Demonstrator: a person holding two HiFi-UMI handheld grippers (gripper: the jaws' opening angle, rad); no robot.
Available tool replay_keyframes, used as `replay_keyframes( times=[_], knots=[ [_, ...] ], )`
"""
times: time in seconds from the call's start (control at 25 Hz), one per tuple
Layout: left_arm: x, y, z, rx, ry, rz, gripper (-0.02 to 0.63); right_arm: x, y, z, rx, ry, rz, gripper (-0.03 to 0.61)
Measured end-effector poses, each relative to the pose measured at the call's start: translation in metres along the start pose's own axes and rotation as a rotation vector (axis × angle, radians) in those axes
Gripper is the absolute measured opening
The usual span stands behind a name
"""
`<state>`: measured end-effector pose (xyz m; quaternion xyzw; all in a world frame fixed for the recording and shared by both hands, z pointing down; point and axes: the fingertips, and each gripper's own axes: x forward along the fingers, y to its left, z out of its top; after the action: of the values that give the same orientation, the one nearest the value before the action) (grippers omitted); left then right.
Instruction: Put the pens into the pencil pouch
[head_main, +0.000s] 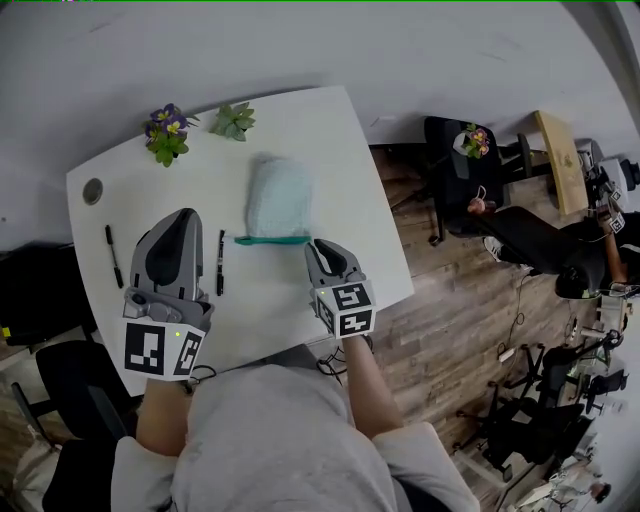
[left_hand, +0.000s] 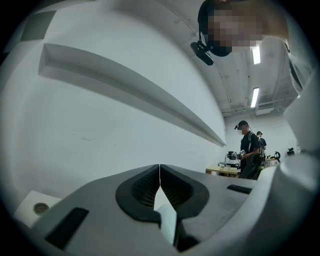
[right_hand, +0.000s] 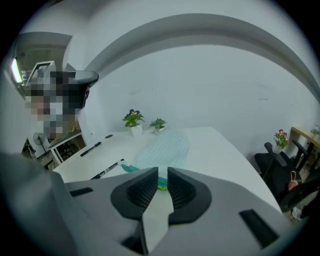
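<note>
pencil pouch — mid-table, contents unseen | pens: 2, both outside — one beside pouch, one further left | left gripper closed, empty | right gripper slightly parted at pouch's zipper edge, gripping nothing

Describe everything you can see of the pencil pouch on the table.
The pencil pouch is pale mint, soft fabric with a fine grid pattern and a teal zipper edge along its near end. It lies flat on the white table, lengthwise away from the person. The right gripper is by the zipper's end; contact is unclear.
</note>
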<state>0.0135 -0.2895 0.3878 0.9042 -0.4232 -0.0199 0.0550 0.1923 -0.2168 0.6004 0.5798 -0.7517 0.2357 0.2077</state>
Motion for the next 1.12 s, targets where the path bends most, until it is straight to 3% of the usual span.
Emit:
replay_keyframes(
  times=[0.12,0.52,0.72,0.88,1.12],
  knots=[
    [0.002,0.006,-0.005,-0.008,0.012,-0.001,0.025,0.009,0.002,-0.013,0.004,0.042,0.009,0.119],
    [0.008,0.022,-0.018,-0.016,0.048,0.007,0.025,0.039,-0.003,-0.033,-0.064,0.139,-0.007,0.152],
    [0.008,0.025,-0.021,-0.018,0.058,0.015,0.025,0.047,-0.001,-0.026,-0.144,0.13,-0.018,0.151],
    [0.006,0.025,-0.023,-0.02,0.056,0.017,0.025,0.049,0.006,-0.019,-0.197,0.11,-0.006,0.105],
    [0.002,0.024,-0.02,-0.017,0.05,0.027,0.025,0.04,0.025,0.003,-0.122,0.057,0.091,0.057]
  ],
)
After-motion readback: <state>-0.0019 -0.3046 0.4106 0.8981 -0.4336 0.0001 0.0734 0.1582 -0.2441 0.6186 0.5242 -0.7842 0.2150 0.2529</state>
